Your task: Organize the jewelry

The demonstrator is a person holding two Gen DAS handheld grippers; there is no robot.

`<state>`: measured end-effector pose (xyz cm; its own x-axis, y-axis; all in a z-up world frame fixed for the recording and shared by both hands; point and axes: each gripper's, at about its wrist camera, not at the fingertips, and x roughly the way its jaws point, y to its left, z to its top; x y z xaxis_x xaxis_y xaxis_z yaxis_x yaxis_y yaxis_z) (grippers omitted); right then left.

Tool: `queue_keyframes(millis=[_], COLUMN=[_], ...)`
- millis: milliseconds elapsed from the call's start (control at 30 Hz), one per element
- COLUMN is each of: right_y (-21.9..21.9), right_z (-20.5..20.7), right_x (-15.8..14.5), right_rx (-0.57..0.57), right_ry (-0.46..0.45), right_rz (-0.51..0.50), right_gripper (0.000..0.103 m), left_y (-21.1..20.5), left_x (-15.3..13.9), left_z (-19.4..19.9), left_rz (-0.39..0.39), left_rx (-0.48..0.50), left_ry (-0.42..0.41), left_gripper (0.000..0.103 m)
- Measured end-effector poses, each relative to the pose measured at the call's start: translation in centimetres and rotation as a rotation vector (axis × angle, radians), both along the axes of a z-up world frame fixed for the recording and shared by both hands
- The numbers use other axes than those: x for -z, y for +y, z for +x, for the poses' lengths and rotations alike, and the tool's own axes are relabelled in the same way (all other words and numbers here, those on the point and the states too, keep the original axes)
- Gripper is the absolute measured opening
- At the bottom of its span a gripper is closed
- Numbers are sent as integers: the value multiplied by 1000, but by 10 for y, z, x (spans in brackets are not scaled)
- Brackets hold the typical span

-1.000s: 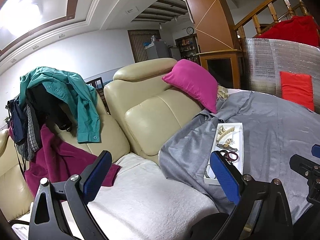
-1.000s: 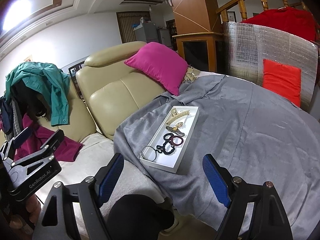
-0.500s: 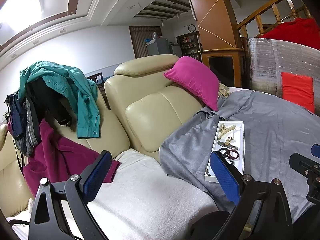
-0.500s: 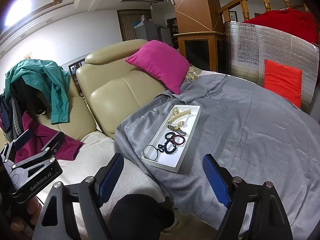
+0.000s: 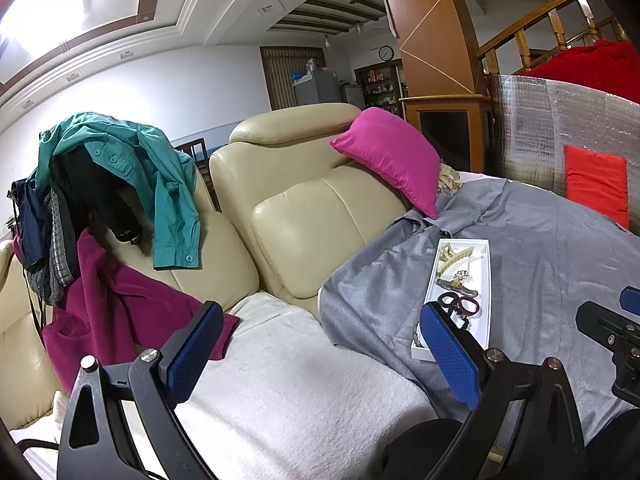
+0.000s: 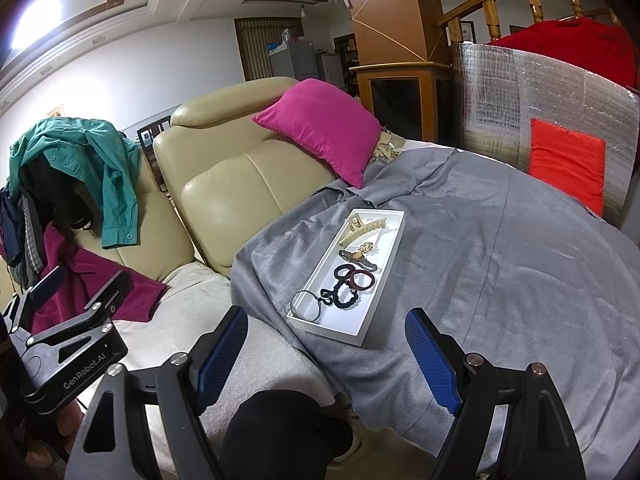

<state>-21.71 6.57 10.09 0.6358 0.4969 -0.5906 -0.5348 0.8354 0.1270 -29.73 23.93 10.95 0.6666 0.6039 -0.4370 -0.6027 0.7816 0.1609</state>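
Observation:
A white tray (image 6: 390, 264) lies on a grey sheet (image 6: 500, 248) and also shows in the left wrist view (image 5: 486, 312). It holds a beige claw clip (image 6: 360, 230), a gold hair clip (image 6: 358, 256), dark red rings (image 6: 358, 278), a black scrunchie (image 6: 344, 298) and a metal hoop (image 6: 306, 306). My right gripper (image 6: 326, 356) is open and empty, just short of the tray's near end. My left gripper (image 5: 320, 354) is open and empty, over the white blanket left of the tray.
A cream leather sofa (image 5: 312, 216) carries a magenta cushion (image 5: 390, 160), a teal shirt (image 5: 160, 176) and a maroon garment (image 5: 108, 308). A white blanket (image 5: 304, 392) covers the seat. A silver foil board (image 6: 520, 100) with a red cushion (image 6: 566, 160) stands at the right.
Both views have shifted slightly, with the tray sitting a little nearer in the right wrist view. Both grippers stay open and empty.

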Motion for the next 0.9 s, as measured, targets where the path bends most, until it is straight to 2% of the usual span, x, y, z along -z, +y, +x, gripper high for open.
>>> queue_keyframes(millis=[900], right_y=[13], right_z=[5], right_x=[4], right_rx=[1], right_ry=[3], right_rz=[-10], right_gripper=[84], left_y=[7], left_x=[11], left_z=[-2], left_rz=[-33], left_rx=[-12], left_ry=[17], left_gripper=[98])
